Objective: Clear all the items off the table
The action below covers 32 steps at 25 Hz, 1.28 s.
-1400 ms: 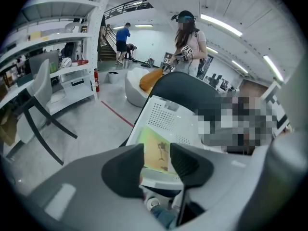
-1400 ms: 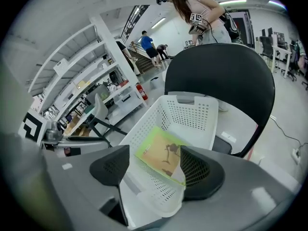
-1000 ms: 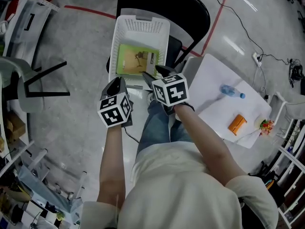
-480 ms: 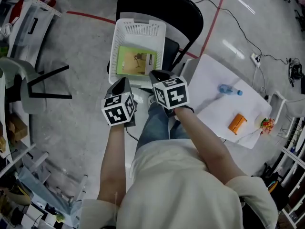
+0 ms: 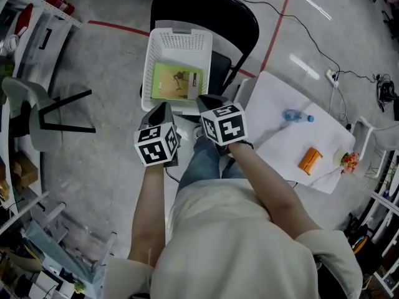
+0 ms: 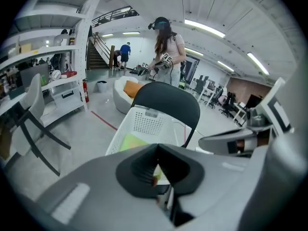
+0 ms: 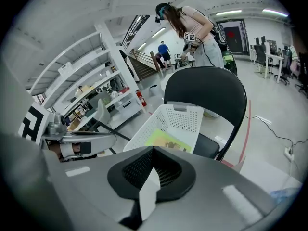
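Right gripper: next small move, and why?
Probably swing the right gripper toward the white table and open it. Its jaws are shut and appear empty by the white plastic basket, while the clear plastic bottle and orange box lie on the table, uncleared.

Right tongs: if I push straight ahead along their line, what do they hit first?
Most likely the white basket, at its near rim, on the black chair; the right tongs point right at it. Depth is unclear.

Left claw (image 5: 161, 108), right claw (image 5: 208, 99): newly closed
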Motion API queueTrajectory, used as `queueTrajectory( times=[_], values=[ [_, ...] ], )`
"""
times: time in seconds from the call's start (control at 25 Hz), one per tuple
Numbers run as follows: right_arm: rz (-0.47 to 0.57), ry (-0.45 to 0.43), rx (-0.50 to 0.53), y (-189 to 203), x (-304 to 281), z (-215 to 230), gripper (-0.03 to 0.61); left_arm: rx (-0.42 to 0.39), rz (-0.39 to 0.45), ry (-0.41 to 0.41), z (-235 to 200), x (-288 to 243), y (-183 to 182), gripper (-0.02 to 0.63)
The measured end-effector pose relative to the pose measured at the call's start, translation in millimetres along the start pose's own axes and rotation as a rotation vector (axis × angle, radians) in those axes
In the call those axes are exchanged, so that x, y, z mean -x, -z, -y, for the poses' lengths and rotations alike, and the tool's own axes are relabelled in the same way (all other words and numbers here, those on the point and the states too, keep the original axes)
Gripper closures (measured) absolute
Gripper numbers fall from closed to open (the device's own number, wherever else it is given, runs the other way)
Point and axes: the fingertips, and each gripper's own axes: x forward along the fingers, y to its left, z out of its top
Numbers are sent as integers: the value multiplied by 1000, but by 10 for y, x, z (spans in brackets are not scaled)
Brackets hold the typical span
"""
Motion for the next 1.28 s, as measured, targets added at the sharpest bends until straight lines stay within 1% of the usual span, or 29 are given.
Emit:
queueTrajectory(
  times=[0.32, 0.68, 1.12, 1.28],
  values=[
    [15, 31, -18, 54, 180, 111, 580, -43, -19, 49, 241, -6, -31, 606],
    [51, 97, -71, 105, 412, 376, 580, -114, -54, 153, 695, -111, -38, 606],
    [109, 213, -202, 256, 730, 834, 580, -265, -109, 294, 1323, -315, -39, 606],
    [125, 255, -251, 341, 852, 981, 580, -308, -123, 342, 1531, -360, -32, 606]
  ],
)
